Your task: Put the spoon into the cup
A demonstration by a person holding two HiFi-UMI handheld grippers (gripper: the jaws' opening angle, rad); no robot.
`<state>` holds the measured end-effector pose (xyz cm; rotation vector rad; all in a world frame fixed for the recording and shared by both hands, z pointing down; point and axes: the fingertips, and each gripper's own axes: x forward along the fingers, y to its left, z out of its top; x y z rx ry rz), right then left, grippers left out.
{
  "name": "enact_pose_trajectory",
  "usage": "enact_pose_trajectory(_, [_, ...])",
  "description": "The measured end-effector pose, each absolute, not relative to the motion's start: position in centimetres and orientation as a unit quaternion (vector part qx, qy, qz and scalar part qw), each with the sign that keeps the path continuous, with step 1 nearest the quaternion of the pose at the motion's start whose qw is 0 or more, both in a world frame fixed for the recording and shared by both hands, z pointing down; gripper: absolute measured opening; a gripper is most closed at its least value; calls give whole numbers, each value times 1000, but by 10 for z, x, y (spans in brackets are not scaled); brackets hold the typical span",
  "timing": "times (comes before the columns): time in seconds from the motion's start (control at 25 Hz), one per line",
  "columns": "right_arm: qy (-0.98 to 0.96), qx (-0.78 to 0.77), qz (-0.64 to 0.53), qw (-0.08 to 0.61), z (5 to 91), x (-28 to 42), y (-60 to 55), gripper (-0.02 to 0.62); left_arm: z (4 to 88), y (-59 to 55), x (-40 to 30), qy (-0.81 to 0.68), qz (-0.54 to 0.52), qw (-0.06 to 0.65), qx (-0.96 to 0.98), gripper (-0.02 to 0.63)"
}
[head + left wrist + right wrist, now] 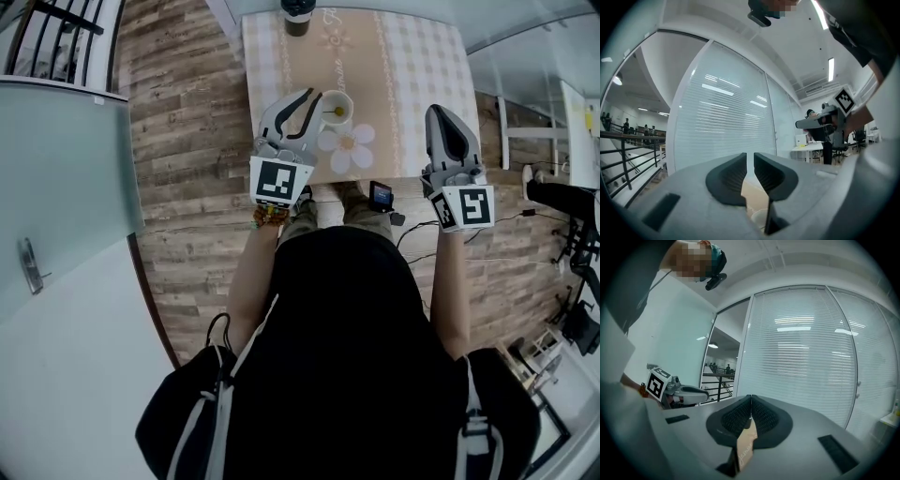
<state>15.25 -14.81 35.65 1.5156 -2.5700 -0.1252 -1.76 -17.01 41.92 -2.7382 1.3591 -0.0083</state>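
checked tablecloth [412,56], cup [350,99], spoon [331,112] inside, handle toward left gripper [314,105]

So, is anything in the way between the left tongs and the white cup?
Nothing visible. The left gripper hangs right beside the white cup, tongs slightly apart and empty. The daisy shape lies on the cup's near side and the dark cup farther back, both off that line.
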Motion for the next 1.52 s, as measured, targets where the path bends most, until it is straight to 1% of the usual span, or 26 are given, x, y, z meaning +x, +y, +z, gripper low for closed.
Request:
enact_pose_trajectory(0.24, [-869, 485, -52, 78, 359, 135, -135, 8, 391, -159, -14, 459, 34, 47, -886, 38])
enact_pose_trajectory(0.6, [-888, 456, -46, 50, 366, 106, -122, 8, 384, -145, -3, 454, 26, 64, -888, 28])
enact_pose_trajectory(0.88, [-890, 452, -37, 51, 378, 107, -112, 8, 398, -138, -2, 466, 17, 42, -883, 26])
enact_pose_trajectory(1.08, [-890, 451, -35, 60, 388, 110, -103, 8, 391, -129, -3, 479, 27, 60, -876, 25])
enact_pose_trajectory(1.24, [-888, 453, -36, 70, 397, 112, -97, 8, 384, -122, -5, 493, 35, 62, -867, 23])
enact_pose_trajectory(1.52, [-897, 438, -21, 62, 402, 97, -93, 8, 389, -115, -12, 503, 30, 67, -861, 21])
